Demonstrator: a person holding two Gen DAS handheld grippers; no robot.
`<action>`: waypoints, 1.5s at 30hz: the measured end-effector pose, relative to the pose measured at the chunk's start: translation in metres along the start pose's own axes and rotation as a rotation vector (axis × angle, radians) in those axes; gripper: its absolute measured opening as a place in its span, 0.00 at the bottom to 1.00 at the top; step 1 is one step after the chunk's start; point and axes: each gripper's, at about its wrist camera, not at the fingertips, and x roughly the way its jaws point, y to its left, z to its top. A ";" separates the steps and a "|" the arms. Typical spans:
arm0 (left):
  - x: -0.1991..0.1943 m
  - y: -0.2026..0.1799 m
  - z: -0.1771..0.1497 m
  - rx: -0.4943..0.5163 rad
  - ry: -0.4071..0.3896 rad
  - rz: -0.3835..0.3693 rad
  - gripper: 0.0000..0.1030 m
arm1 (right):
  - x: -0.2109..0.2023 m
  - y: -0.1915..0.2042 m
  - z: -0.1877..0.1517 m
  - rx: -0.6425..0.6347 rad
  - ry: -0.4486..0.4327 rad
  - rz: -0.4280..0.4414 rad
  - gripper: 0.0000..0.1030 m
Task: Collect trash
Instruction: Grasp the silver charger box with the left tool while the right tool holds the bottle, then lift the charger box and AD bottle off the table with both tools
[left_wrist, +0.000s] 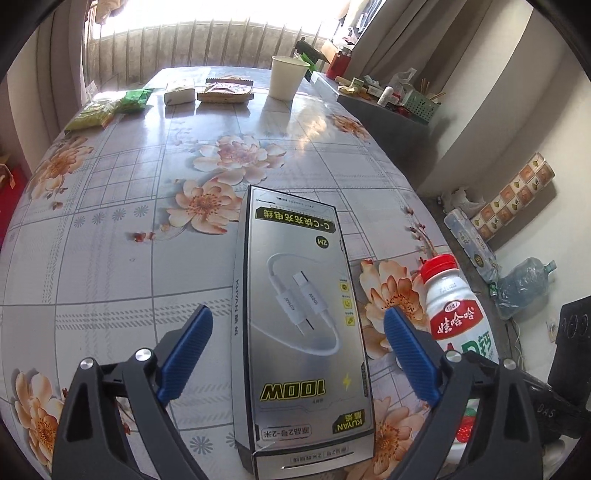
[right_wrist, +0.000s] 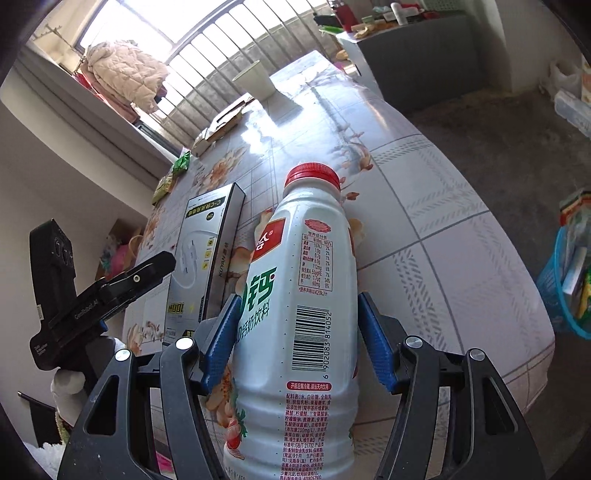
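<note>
The left gripper (left_wrist: 297, 349) has its jaws wide, straddling a cable box (left_wrist: 304, 325) that lies flat on the bench (left_wrist: 110, 240); neither pad touches it. The right gripper (right_wrist: 297, 341) has its jaws closed on a white bottle (right_wrist: 299, 314) with a red cap, just beside the box. A paper cup (left_wrist: 286, 77) stands at the far end.

Glossy floral plastic tablecloth (left_wrist: 110, 258), shiny silver cardboard cable box (left_wrist: 306, 325), smooth white plastic bottle (right_wrist: 295, 314) with ridged red cap (right_wrist: 313, 176), matt paper cup (left_wrist: 286, 77), ribbed blue gripper pads (left_wrist: 188, 354)
</note>
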 end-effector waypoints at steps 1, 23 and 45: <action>0.004 -0.003 0.002 0.017 0.003 0.021 0.89 | -0.001 -0.001 -0.001 0.004 -0.003 0.003 0.58; 0.036 -0.018 -0.001 0.115 0.087 0.126 0.89 | 0.013 0.009 0.001 -0.026 0.046 -0.043 0.66; 0.018 -0.010 -0.015 0.087 0.066 0.075 0.86 | 0.002 0.005 -0.005 0.023 0.023 -0.027 0.60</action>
